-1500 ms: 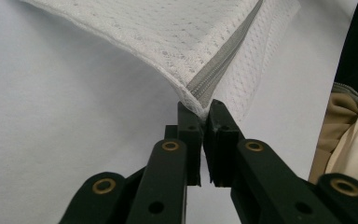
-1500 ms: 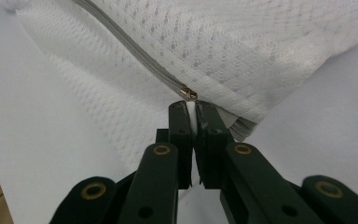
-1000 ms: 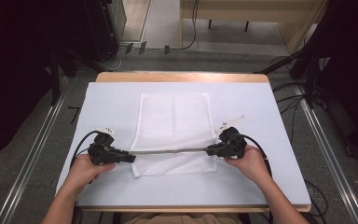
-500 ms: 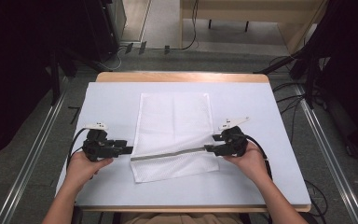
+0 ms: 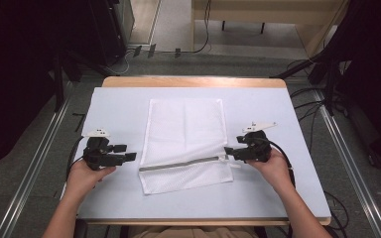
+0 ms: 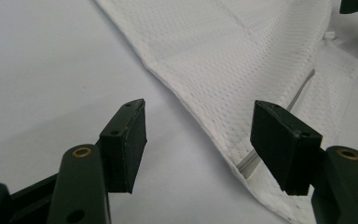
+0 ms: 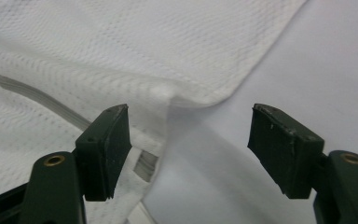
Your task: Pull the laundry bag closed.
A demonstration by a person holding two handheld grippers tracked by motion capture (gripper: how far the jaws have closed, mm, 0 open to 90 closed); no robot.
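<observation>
White mesh-cloth bag (image 5: 185,144), grey zip tape; matt black plastic jaws; smooth matt table cover (image 5: 287,198).

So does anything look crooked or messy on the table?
A little. The white mesh bag lies mostly flat, but its grey zipper runs slanted, higher toward the right hand-held gripper, and the fabric bunches into a small fold at that end. Nothing looks torn or spilled.

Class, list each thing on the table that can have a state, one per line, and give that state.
Mesh bag: lying flat, released.
Zipper: appears closed along its length.
Left hand-held gripper: open, holding nothing.
Right hand-held gripper: open, at the bag's zipper end.
</observation>
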